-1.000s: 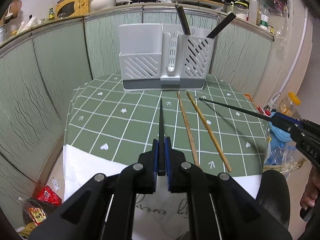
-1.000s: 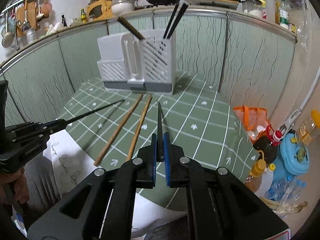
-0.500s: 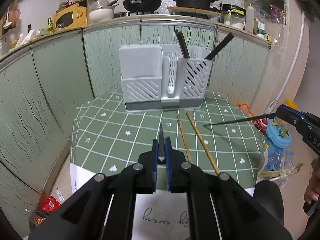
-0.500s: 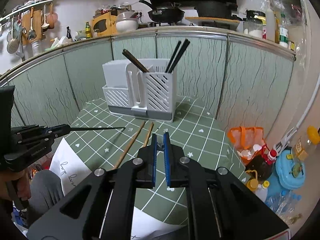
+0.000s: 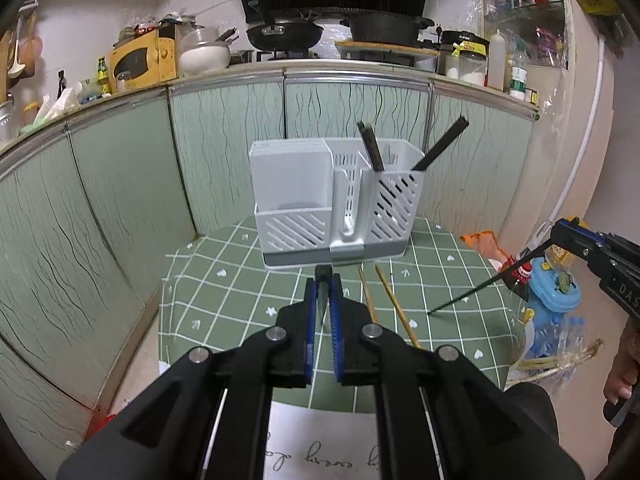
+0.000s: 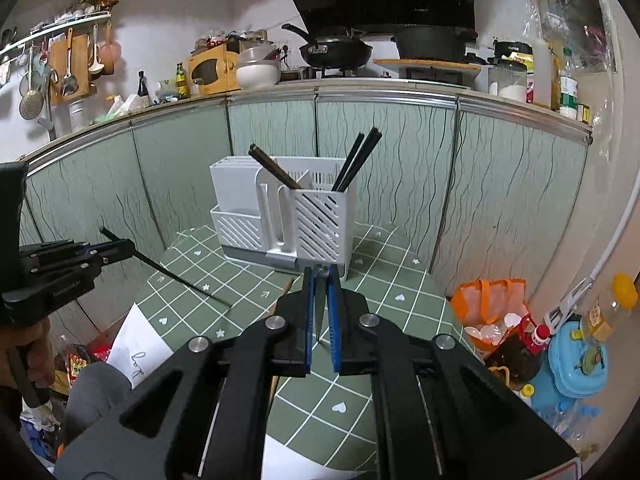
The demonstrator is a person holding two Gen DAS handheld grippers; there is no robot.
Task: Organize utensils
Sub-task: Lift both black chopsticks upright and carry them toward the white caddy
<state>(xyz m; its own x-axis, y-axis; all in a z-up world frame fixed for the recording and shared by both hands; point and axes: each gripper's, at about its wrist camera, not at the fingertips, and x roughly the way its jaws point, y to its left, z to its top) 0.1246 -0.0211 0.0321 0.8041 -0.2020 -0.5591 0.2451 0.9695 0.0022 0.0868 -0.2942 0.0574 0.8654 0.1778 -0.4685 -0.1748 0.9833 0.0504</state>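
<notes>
Both tongs are clamped, each on one dark chopstick. Left tongs (image 5: 323,280): the stick runs forward along the fingers, foreshortened in its own view. Seen from the right wrist, it (image 6: 176,276) slopes from the tongs down toward the counter (image 6: 384,280), tip hanging above the green cloth. Right tongs (image 6: 321,276): same grip; from the left wrist, its stick (image 5: 480,286) slants down and left, tip over the cloth, not resting on it as far as you can tell.

Key relation: the rack (image 5: 336,204) stands straight ahead of both tongs, at the far edge of the counter. Its right-hand slotted bin already holds dark chopsticks (image 5: 372,148) leaning outward. Your held sticks lie roughly level, pointing at the rack's front wall; the bin opens upward. So the coming move likely needs each stick tipped toward vertical and brought over the rim (judgement only). Neither hand looks clearly nearer.

Two wooden chopsticks (image 5: 396,308) lie on the cloth, long axes running toward the rack, just right of the left tongs.

View differences: each wrist view hides its own stick's length and shows the other's in profile. The right view shows the bin's divider and the stick leaning left (image 6: 276,172); the left view shows the wooden pair almost whole.
</notes>
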